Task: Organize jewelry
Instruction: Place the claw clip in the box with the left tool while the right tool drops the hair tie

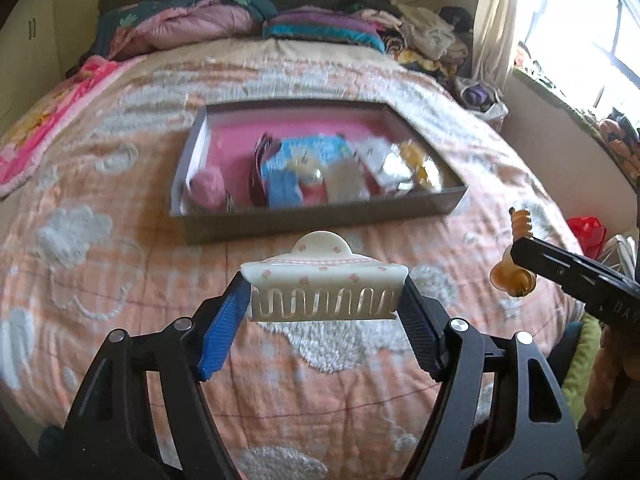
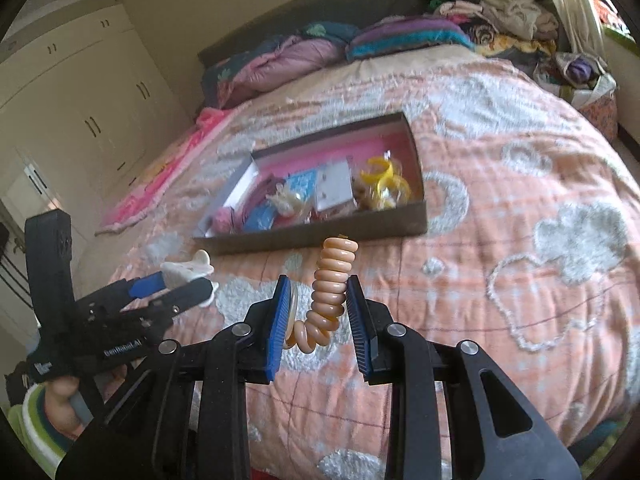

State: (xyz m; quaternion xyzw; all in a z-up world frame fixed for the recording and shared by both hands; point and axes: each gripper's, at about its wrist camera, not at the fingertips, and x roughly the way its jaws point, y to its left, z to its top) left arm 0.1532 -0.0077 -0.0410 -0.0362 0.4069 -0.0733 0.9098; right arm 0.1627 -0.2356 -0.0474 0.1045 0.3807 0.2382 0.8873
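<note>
A white claw hair clip (image 1: 324, 276) with small pink flowers is held above the bedspread, my left gripper (image 1: 322, 296) shut on its two ends. The same clip (image 2: 188, 269) and left gripper (image 2: 186, 280) show at the lower left of the right wrist view. A peach spiral hair tie (image 2: 332, 280) stands up between the blue pads (image 2: 282, 308) of my right gripper (image 2: 320, 302), which is shut on it. In the left wrist view that tie (image 1: 520, 222) and the right gripper (image 1: 518, 264) hang at the right edge. Beyond both lies an open box (image 1: 320, 226) with a pink floor.
The box (image 2: 320, 237) holds yellow bangles (image 2: 384, 184), blue cards, a pink ball and other small pieces. It lies on an orange bedspread (image 1: 120, 280) with white clouds. Pillows and folded blankets (image 1: 320, 26) line the headboard. A wardrobe (image 2: 80, 92) stands left, a window (image 1: 580, 40) right.
</note>
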